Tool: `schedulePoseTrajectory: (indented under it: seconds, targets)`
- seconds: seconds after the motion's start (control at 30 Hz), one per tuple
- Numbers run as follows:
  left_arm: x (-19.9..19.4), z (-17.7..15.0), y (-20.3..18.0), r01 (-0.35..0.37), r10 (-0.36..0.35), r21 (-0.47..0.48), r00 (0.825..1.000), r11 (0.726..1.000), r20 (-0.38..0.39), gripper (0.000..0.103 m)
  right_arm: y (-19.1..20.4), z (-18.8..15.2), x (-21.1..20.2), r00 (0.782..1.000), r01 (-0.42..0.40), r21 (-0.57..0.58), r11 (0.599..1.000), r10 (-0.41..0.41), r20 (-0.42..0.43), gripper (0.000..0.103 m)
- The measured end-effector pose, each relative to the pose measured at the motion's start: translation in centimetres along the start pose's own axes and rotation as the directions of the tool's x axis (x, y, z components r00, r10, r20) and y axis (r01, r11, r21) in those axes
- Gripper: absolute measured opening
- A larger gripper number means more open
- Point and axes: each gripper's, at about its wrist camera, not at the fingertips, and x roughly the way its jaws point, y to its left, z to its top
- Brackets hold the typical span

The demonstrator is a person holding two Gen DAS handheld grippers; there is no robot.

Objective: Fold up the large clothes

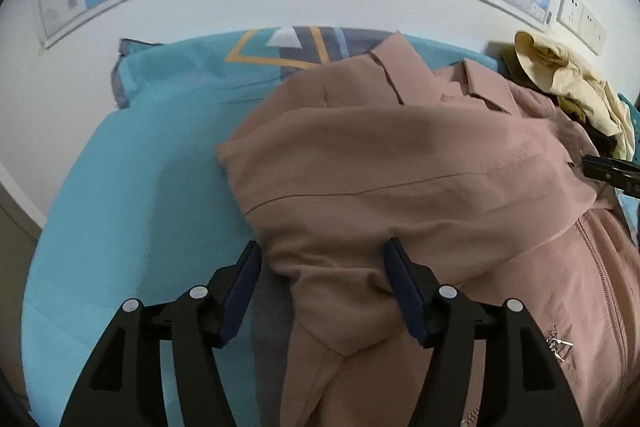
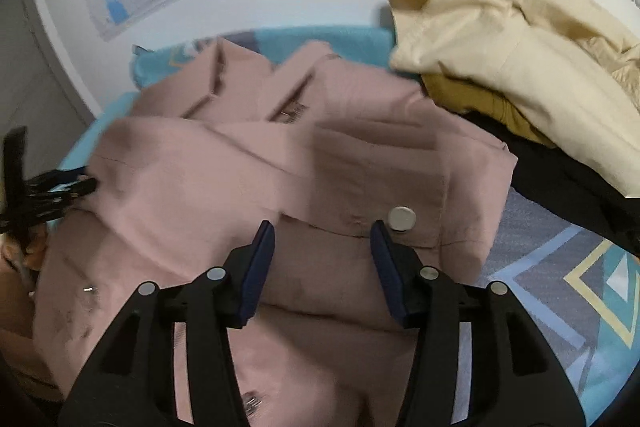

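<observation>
The dusty-pink zip jacket (image 1: 400, 179) lies half-folded on the turquoise bedsheet (image 1: 132, 163), just beside a heap of cream and mustard clothes (image 2: 500, 67). Both the left gripper (image 1: 320, 291) and right gripper (image 2: 322, 267) hover with fingers apart, gripping nothing. The folded sleeves could slide open if nudged. The jacket's hem is cut off.

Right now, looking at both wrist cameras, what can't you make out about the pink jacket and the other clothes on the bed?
- Dusty-pink zip jacket: the left wrist view's bottom edge and the left gripper cut off its hem.
- Small silver chest logo: too small to read.
- Woven neck label: blurred in the right wrist view.
- Dark garment: mostly buried under the cream jacket.
- Right gripper: whether it touches the fabric is unclear.
</observation>
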Motion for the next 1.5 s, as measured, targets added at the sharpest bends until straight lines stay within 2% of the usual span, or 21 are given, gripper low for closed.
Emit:
schedulePoseTrajectory:
  seconds: [0.13,0.27,0.37,0.47,0.53,0.6,0.7,0.8,1.03,1.3,1.5]
  targets:
    - [-1.9,-0.5,-0.8,-0.003,0.0,0.049,0.999,0.999,0.049,0.061,1.5,-0.6,-1.5,1.0,-0.01,-0.057,0.998,0.011,0.022,0.056]
    - [-1.1,-0.9,-1.1,0.009,-0.009,0.055,1.0,0.998,0.013,0.062,2.3,-1.2,0.0,1.0,0.004,-0.081,0.997,-0.007,-0.028,0.056]
    - [-0.6,-1.1,-0.7,0.021,-0.021,0.015,1.0,1.0,-0.006,0.062,1.9,-1.5,1.6,0.998,-0.003,-0.038,0.999,0.001,-0.064,0.056]
    - [-1.1,-1.4,-0.3,-0.003,0.003,-0.014,1.0,1.0,-0.007,0.062,1.9,-1.4,0.5,0.999,-0.014,-0.018,1.0,0.013,-0.044,0.057]
    - [-2.2,-1.6,-0.2,-0.016,0.016,-0.014,1.0,1.0,0.012,0.062,2.0,-1.4,-1.0,0.999,-0.028,-0.022,0.999,0.027,-0.016,0.064]
    - [-3.4,-2.1,0.0,0.002,-0.001,-0.016,0.999,1.0,0.032,0.062,1.8,-1.5,-2.2,1.0,-0.03,-0.018,0.999,0.03,-0.002,0.066]
    - [-4.5,-3.1,0.1,0.031,-0.03,-0.019,0.999,0.999,0.03,0.063,1.1,-2.2,-4.2,0.996,-0.083,0.019,0.996,0.082,0.014,0.067]
    - [-5.0,-4.1,0.1,0.065,-0.064,-0.038,0.998,0.997,0.022,0.063,0.1,-3.6,-5.5,0.991,-0.134,0.079,0.988,0.133,0.016,0.067]
    - [-6.8,-6.5,-0.8,0.086,-0.085,-0.041,0.996,0.995,0.021,0.063,0.1,-6.7,-7.1,0.99,-0.144,0.117,0.983,0.143,0.014,0.068]
    - [-7.9,-8.8,-2.6,0.069,-0.069,-0.017,0.997,0.997,0.017,0.067,-0.2,-10.4,-8.4,0.985,-0.172,0.182,0.968,0.17,0.024,0.07]
    - [-8.8,-9.5,-3.4,0.011,-0.011,0.005,1.0,1.0,0.026,0.067,-0.7,-12.8,-9.3,0.979,-0.201,0.233,0.951,0.198,0.04,0.071]
